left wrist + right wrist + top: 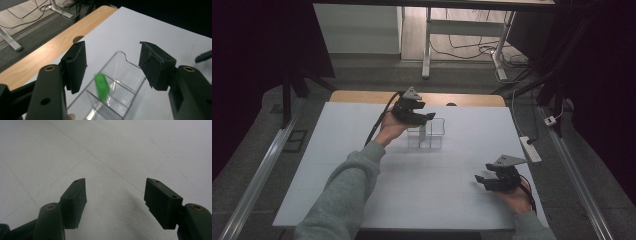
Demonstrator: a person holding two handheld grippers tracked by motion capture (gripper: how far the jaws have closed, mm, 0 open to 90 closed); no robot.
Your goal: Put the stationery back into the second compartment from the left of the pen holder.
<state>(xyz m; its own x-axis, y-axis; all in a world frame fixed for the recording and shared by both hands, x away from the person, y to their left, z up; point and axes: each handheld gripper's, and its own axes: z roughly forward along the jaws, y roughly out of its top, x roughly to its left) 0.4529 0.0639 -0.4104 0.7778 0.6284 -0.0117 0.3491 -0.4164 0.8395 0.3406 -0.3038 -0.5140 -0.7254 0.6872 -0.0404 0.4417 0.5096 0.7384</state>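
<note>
Two grippers over a white table, both with jaws spread and empty.

Held above the clear divided organizer (117,82) near the table's far edge, the left gripper (112,67) has its jaws wide apart; a blurred green piece (101,86) sits between them, at a compartment of the organizer, touching neither jaw. Well apart, at the near right corner, the right gripper (486,179) hovers low over the bare white table (437,180), its jaws parted.
</note>
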